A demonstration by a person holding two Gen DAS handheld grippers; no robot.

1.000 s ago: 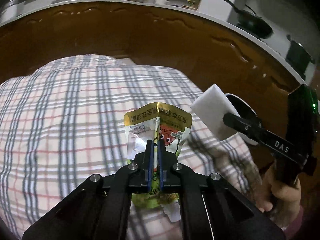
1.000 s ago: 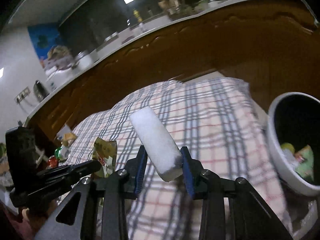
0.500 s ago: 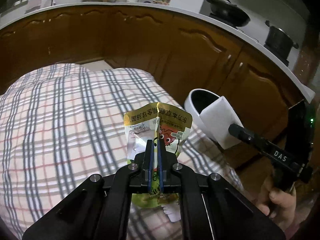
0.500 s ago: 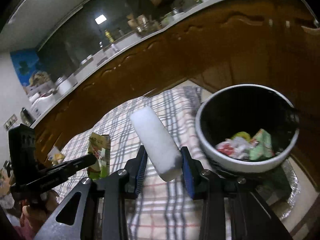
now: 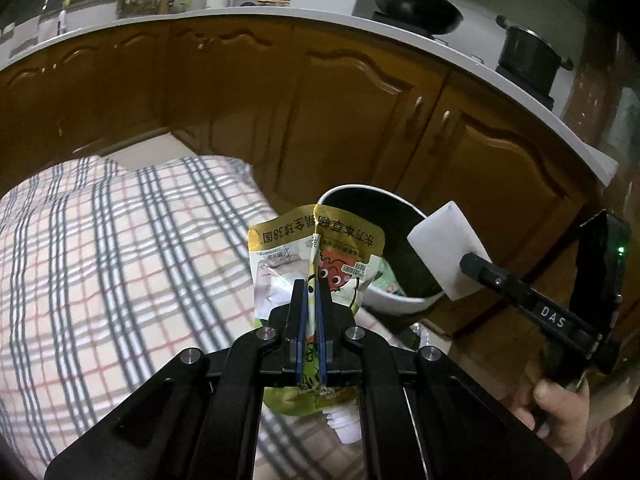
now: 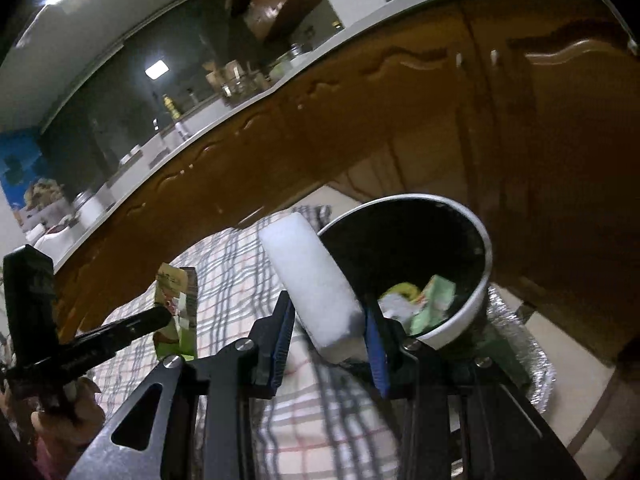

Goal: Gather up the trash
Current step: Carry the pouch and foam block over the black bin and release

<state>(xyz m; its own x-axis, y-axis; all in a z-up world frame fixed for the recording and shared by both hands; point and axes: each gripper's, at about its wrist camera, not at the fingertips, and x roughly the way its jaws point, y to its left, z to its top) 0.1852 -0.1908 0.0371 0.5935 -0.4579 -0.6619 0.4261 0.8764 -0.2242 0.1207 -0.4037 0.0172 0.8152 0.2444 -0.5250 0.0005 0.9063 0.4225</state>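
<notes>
I see the plaid cloth (image 5: 120,272) beneath both tools; beside it the trash bin (image 6: 460,320), wrappers inside; my right gripper (image 6: 328,332) clamps a white foam block (image 6: 312,280) before the bin; my left gripper (image 5: 311,300) pinches a snack pouch (image 5: 316,248) nearby.

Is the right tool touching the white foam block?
Touching. The right wrist view shows the right tool with both pads pressed against the sides of the white foam block, lifting it clear.
</notes>
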